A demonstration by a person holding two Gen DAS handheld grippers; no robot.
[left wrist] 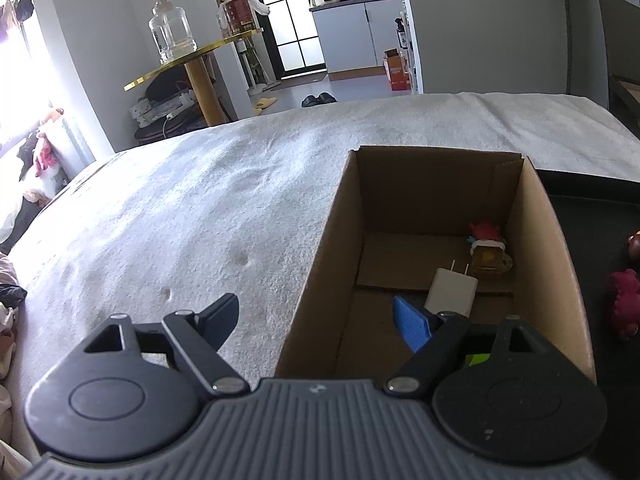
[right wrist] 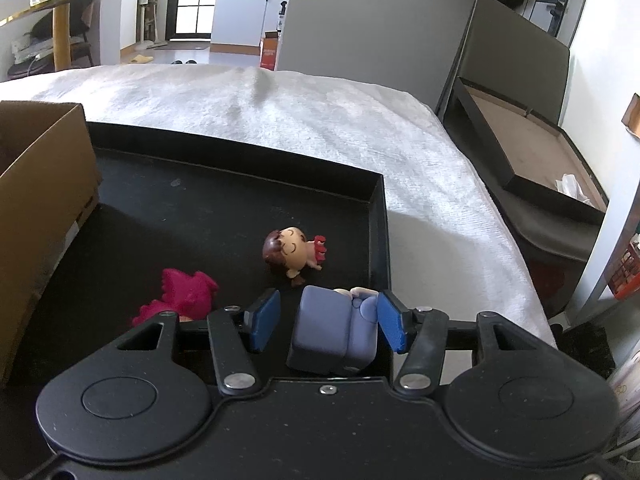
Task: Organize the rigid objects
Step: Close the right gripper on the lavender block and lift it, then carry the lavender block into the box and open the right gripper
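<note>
My left gripper (left wrist: 316,320) is open and empty, straddling the left wall of a cardboard box (left wrist: 320,264). Inside the box lie a white plug charger (left wrist: 452,292), a small red and brown figurine (left wrist: 488,246) and a green object (left wrist: 476,359) partly hidden by my finger. My right gripper (right wrist: 326,320) is open over the black tray (right wrist: 376,200), its pads on either side of a purple-blue block figurine (right wrist: 332,330) without squeezing it. A brown-haired doll figurine (right wrist: 294,254) and a magenta toy (right wrist: 186,292) lie on the tray.
The box (right wrist: 44,184) and tray sit on a bed with a white blanket (left wrist: 200,208). A gold-edged table (left wrist: 192,60) with a glass jar (left wrist: 170,30) stands beyond the bed. A dark flat box (right wrist: 532,152) leans at the right side.
</note>
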